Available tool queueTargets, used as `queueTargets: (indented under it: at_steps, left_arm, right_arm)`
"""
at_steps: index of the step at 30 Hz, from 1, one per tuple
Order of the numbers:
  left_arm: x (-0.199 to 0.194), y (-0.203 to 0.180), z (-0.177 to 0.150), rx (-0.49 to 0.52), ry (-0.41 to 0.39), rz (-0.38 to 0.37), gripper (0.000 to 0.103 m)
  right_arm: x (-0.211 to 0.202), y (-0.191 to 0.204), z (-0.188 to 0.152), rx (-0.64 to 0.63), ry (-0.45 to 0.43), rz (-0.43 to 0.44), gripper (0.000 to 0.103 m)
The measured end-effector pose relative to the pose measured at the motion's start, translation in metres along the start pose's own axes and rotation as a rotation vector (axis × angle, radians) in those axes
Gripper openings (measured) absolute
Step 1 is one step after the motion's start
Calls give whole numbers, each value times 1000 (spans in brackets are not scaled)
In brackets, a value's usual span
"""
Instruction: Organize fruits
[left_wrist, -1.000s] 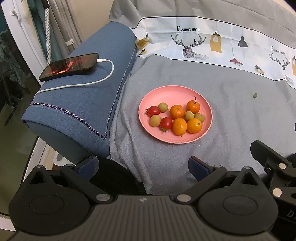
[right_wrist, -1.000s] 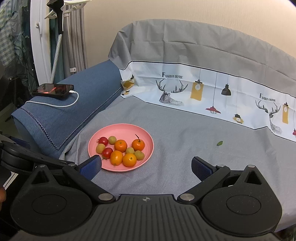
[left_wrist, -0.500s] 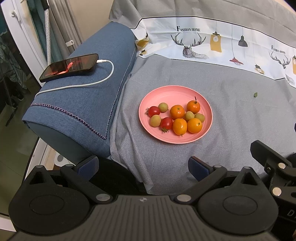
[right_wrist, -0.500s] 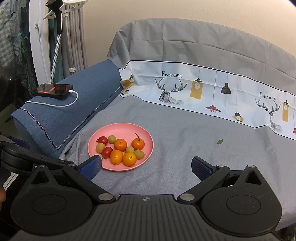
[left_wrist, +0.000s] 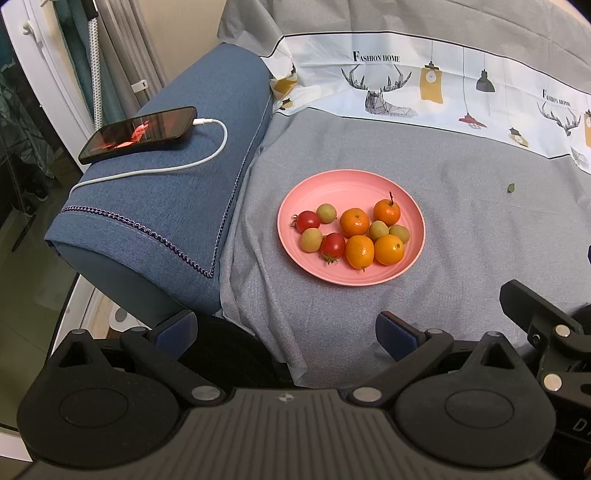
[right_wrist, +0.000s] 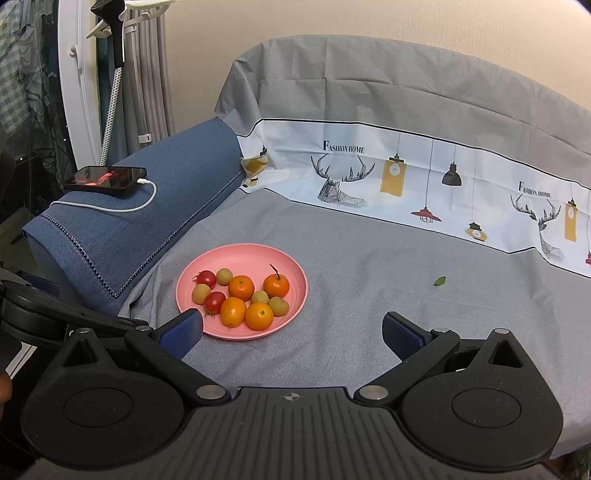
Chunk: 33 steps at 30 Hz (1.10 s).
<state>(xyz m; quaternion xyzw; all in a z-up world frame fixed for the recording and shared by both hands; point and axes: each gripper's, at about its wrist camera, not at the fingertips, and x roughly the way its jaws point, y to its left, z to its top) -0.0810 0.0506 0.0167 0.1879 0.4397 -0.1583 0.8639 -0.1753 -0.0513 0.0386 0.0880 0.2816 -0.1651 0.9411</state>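
Both the left gripper (left_wrist: 286, 332) and right gripper (right_wrist: 293, 330) hang spread and empty, near of the plate (left_wrist: 314, 195) holding mixed fruit (left_wrist: 354, 222); packed round pieces could roll off onto the soft sheet (left_wrist: 461, 177) if nudged

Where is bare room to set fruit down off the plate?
Bare grey cloth between the pink plate and the small green leaf, and in front of the plate. Crowded: the plate's near half; the blue armrest holds a phone.
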Motion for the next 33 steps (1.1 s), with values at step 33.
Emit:
queueTargets:
  at_steps: [33]
  left_arm:
    - [6,2,2,3,0,25,103]
  right_arm:
    - [6,0,-5,2,17,13,102]
